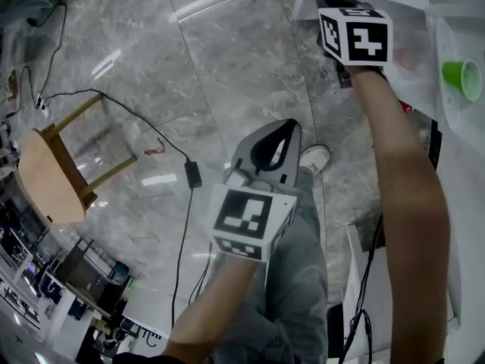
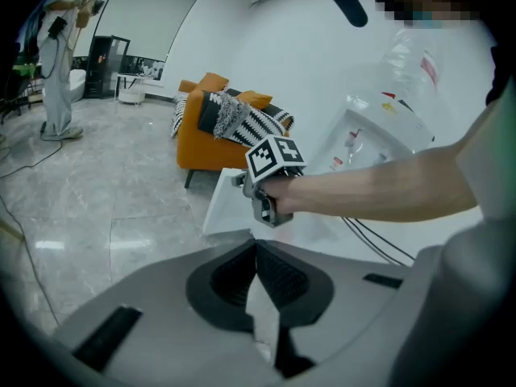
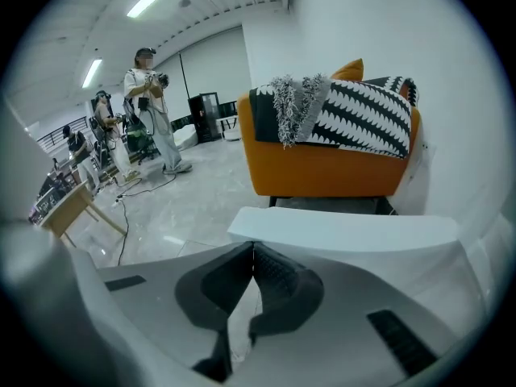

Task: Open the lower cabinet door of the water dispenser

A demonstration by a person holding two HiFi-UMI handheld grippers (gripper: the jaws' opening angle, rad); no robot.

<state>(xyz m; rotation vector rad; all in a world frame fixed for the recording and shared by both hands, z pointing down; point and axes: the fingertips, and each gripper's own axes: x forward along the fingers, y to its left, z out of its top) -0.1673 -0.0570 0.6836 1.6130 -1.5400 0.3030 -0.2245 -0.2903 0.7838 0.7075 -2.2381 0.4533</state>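
Standing open, cabinet door [image 3: 347,232], right claw [image 3: 252,247] shut

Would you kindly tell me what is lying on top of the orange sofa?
A black-and-white zigzag throw and a grey fringed throw drape over the orange sofa; they cover whatever lies beneath.

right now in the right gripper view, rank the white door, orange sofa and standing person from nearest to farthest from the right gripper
1. white door: just beyond the tips of the right gripper, stretching off to the right.
2. orange sofa: behind the door, by the wall.
3. standing person: far across the floor, upper left.
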